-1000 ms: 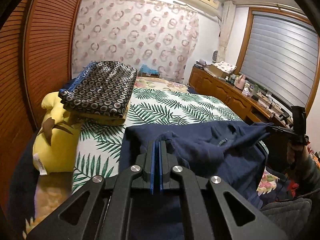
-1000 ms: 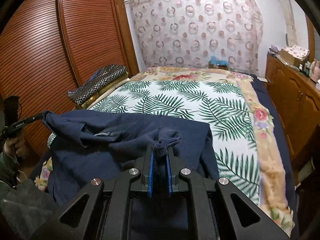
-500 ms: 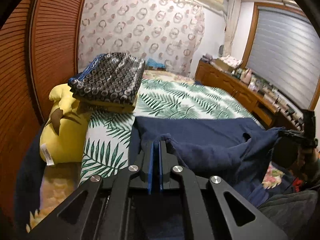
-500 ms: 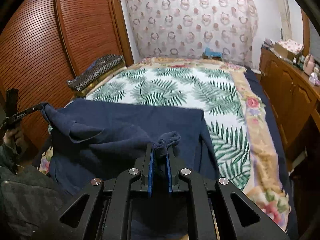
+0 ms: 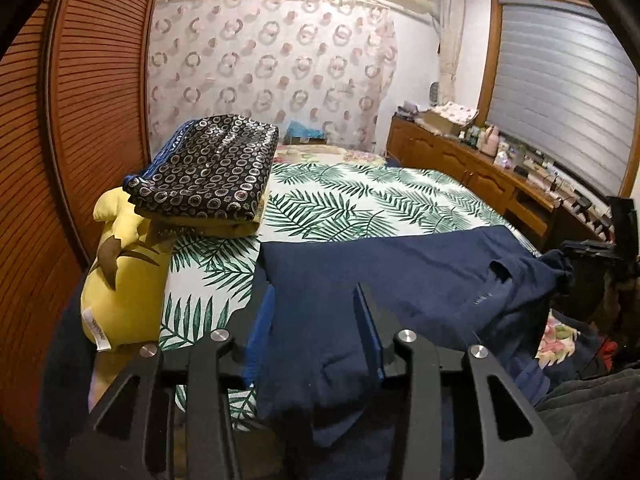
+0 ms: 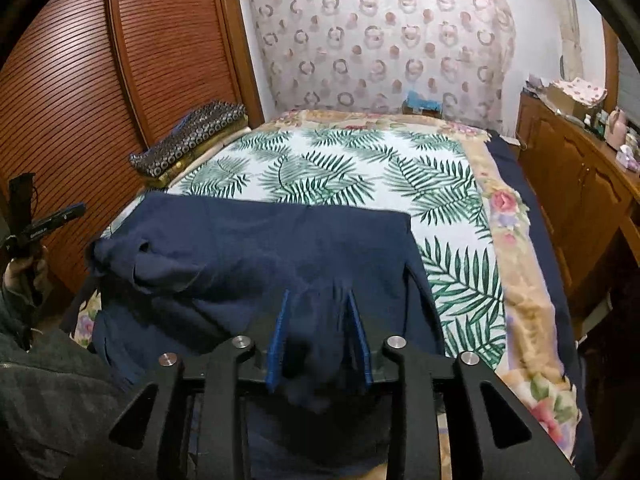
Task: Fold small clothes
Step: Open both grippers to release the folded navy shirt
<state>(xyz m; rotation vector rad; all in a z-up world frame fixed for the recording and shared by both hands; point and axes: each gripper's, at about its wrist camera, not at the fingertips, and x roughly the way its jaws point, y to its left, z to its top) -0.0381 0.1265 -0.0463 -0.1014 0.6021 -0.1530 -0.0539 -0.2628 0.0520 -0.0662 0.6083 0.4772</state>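
A navy garment lies spread across the near end of the bed, on the palm-leaf bedspread, its far edge running straight across and its near edge hanging over the foot of the bed toward the two claws.

The left gripper has just been opening: its blue pads stand apart, and the near left part of the garment lies loose between them, sagging below the fingers with no pad pressing on it. From its own camera the cloth stretches ahead and off to the right, where a bunched corner lies near the right gripper.

The right gripper has also just been opening. Its pads sit a moderate gap apart, with the garment's near right part draped between them and drooping under the jaws, not pinched. In this view the garment spreads ahead and to the left, with a rumpled fold near its left corner, close to the left gripper held in the person's hand.

A folded dotted blanket rests on a yellow plush toy at the bed's left side, well apart from the garment.
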